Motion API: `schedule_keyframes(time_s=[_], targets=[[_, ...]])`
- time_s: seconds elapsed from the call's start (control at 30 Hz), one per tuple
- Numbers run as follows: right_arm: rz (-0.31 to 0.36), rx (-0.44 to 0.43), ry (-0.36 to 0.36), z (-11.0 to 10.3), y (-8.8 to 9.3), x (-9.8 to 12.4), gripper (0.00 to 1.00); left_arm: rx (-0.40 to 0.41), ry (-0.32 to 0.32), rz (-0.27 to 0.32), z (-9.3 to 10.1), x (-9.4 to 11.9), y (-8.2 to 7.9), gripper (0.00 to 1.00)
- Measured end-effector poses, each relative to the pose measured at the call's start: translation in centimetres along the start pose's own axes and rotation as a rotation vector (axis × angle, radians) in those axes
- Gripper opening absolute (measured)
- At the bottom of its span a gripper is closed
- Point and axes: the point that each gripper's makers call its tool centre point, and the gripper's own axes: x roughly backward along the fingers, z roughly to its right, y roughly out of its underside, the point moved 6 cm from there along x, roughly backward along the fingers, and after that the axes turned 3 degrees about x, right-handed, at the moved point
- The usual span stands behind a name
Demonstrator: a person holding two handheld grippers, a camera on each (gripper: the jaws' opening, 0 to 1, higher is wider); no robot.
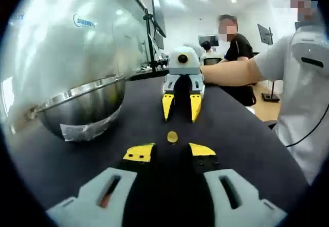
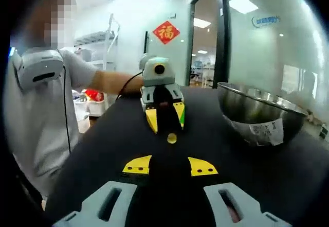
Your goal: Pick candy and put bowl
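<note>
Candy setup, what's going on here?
A person holds a gripper in each hand, facing each other across a dark table. One small yellow candy lies on the table between the left gripper and the right gripper, both with jaws open, neither touching it. The steel bowl stands off to the side; nothing has been picked up yet.

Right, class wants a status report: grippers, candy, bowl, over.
Left gripper open, right gripper open, facing each other. Candy on the black table between them, ungrasped. Steel bowl alongside. Nothing in the way.
</note>
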Motion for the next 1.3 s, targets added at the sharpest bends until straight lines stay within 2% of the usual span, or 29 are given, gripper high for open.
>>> schedule_keyframes(time_s=[0.2, 0.33, 0.63, 1.3], targets=[[0.007, 0.022, -0.030, 0.5, -0.8, -2.2, 0.17, 0.003, 0.024, -0.007, 0.0, -1.0, -0.2, 0.06], [0.004, 0.037, -0.035, 0.6, -1.1, -3.0, 0.04, 0.002, 0.028, -0.004, -0.1, -0.9, -0.2, 0.06], [0.010, 0.049, -0.038, 0.3, -1.1, -3.3, 0.03, -0.003, 0.039, 0.000, 0.1, -0.8, -0.2, 0.00], [0.010, 0.065, -0.033, 0.0, -1.4, -3.3, 0.02, -0.039, 0.043, 0.004, -0.3, -0.8, -0.3, 0.00]])
